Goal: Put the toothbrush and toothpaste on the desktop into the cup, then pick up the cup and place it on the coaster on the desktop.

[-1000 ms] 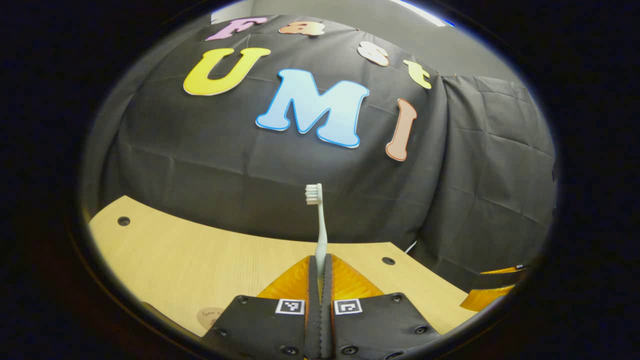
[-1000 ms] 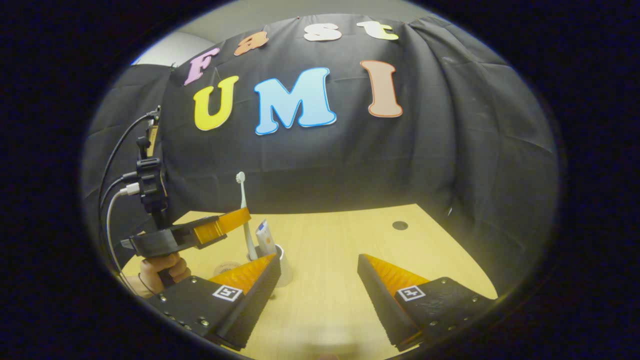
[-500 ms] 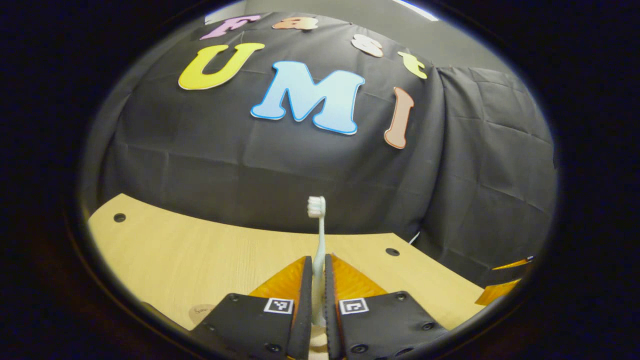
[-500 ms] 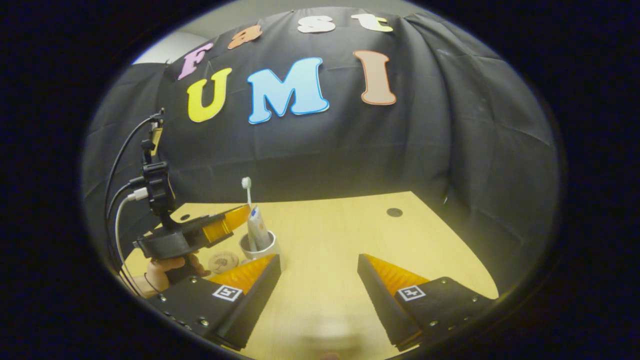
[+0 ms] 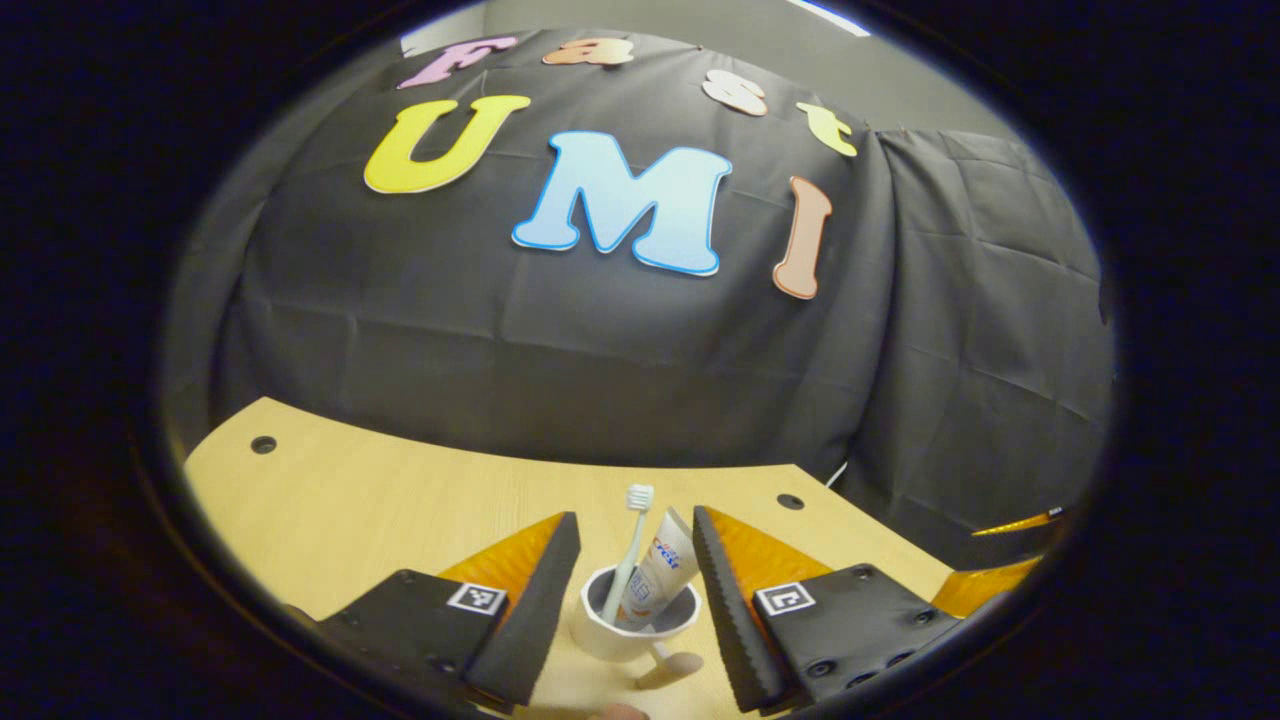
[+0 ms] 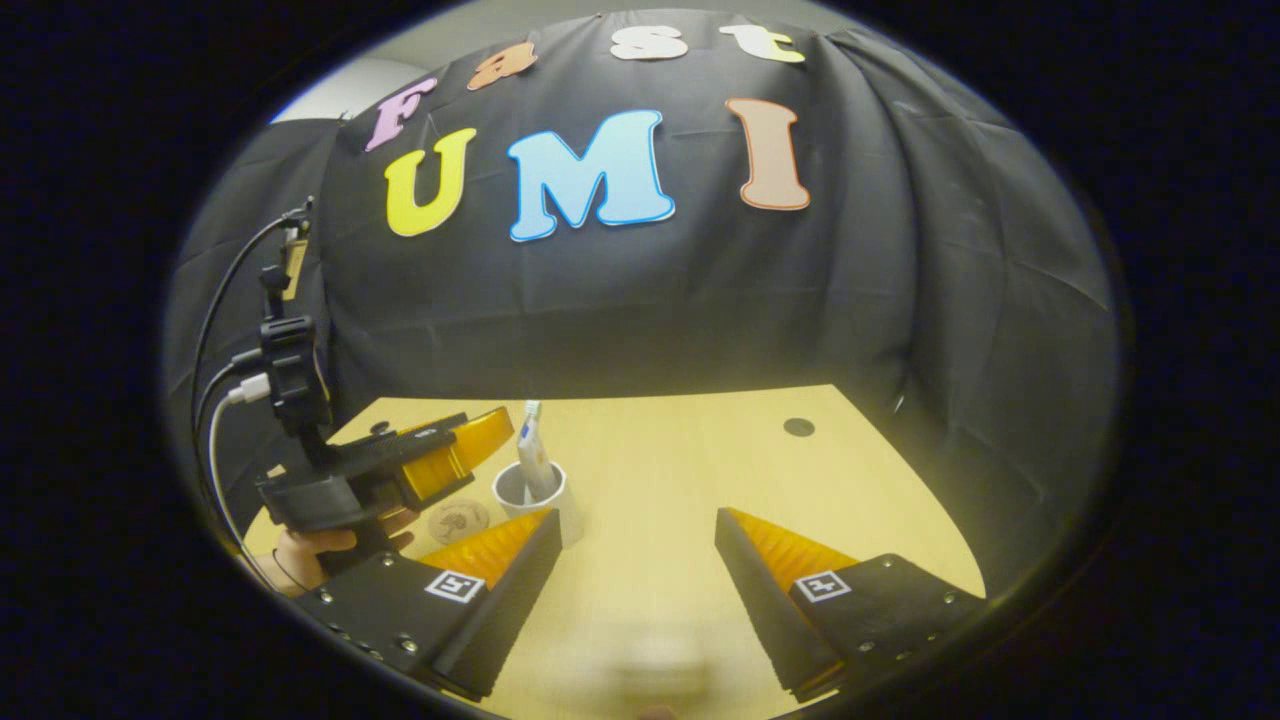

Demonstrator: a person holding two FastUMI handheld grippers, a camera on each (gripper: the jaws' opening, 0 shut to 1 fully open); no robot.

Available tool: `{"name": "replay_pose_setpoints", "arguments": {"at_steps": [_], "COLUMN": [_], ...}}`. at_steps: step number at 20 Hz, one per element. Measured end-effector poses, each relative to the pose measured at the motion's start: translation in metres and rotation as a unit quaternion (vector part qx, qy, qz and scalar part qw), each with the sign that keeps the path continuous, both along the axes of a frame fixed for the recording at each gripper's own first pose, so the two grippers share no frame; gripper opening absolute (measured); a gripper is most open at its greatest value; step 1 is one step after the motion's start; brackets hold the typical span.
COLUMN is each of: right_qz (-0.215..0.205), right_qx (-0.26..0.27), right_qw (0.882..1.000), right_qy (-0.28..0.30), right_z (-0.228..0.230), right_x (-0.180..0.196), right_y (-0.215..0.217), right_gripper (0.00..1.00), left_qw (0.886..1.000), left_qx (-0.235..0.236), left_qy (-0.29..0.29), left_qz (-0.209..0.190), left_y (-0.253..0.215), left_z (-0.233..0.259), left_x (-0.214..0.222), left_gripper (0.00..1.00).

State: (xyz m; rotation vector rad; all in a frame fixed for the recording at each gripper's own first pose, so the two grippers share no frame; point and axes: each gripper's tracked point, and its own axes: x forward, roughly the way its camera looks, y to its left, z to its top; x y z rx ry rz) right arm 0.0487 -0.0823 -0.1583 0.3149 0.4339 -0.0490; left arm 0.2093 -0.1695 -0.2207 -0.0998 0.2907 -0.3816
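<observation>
My left gripper (image 5: 635,520) stands open just above and astride a white cup (image 5: 600,635) on the wooden desktop (image 5: 380,510). A white toothbrush (image 5: 628,545) stands in the cup, head up, beside a toothpaste tube (image 5: 662,575); neither finger touches them. In the right gripper view the cup (image 6: 515,490) with the toothpaste tube (image 6: 534,462) sits left of centre, the left gripper (image 6: 485,435) reaching to it from the left. A round brown coaster (image 6: 458,520) lies just left of the cup. My right gripper (image 6: 637,515) is open and holds nothing, to the cup's right.
A hand (image 6: 310,548) holds the left gripper, with cables (image 6: 225,400) rising behind it. The desktop has small round holes (image 5: 264,444) (image 6: 798,427) near its back edge. Black cloth walls the booth behind and to the right. A finger of the right gripper (image 5: 990,590) shows at the lower right.
My left gripper was shut on the toothbrush and has opened; the toothbrush has dropped down into the cup beside the toothpaste. The right gripper has stayed open and barely moved.
</observation>
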Motion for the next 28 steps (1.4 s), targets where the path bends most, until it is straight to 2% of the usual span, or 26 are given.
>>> {"name": "replay_pose_setpoints", "arguments": {"at_steps": [1,2,4,5,6,12,15,20,24,28], "right_qz": [0.008,0.016,0.026,0.032,0.040,0.081,0.097,0.112,0.120,0.127], "right_qx": [0.008,0.014,0.016,0.015,0.010,-0.007,-0.007,-0.016,-0.031,-0.055], "right_qw": [1.000,1.000,0.999,0.999,0.999,0.993,0.987,0.978,0.967,0.952], "right_qy": [0.004,0.009,0.021,0.026,0.031,0.086,0.125,0.176,0.221,0.274], "right_z": [0.000,0.000,0.001,0.001,0.001,-0.012,-0.026,-0.040,-0.053,-0.068], "right_x": [0.001,0.003,0.006,0.009,0.013,0.031,0.039,0.056,0.072,0.083], "right_y": [0.006,0.012,0.020,0.026,0.032,0.065,0.081,0.101,0.111,0.119], "right_gripper": [0.97,0.97,0.97,0.97,0.97,0.97,0.98,0.98,0.98,0.98], "left_qw": [1.000,1.000,0.999,0.999,0.999,0.998,0.996,0.995,0.995,0.994], "left_qx": [-0.002,-0.001,-0.001,0.000,0.002,0.018,0.035,0.035,0.031,0.022], "left_qy": [0.004,0.008,0.011,0.008,0.004,0.013,0.007,0.026,0.036,0.058], "left_qz": [0.007,0.017,0.033,0.041,0.044,0.064,0.079,0.087,0.089,0.089], "left_y": [0.003,0.010,0.025,0.033,0.039,0.082,0.108,0.139,0.156,0.170], "left_z": [0.005,0.009,0.018,0.024,0.031,0.043,0.046,0.044,0.041,0.027], "left_x": [-0.008,-0.016,-0.032,-0.038,-0.042,-0.062,-0.067,-0.073,-0.071,-0.071], "left_gripper": [0.84,0.79,0.79,0.87,0.89,0.89,0.89,0.89,0.89,0.89]}}
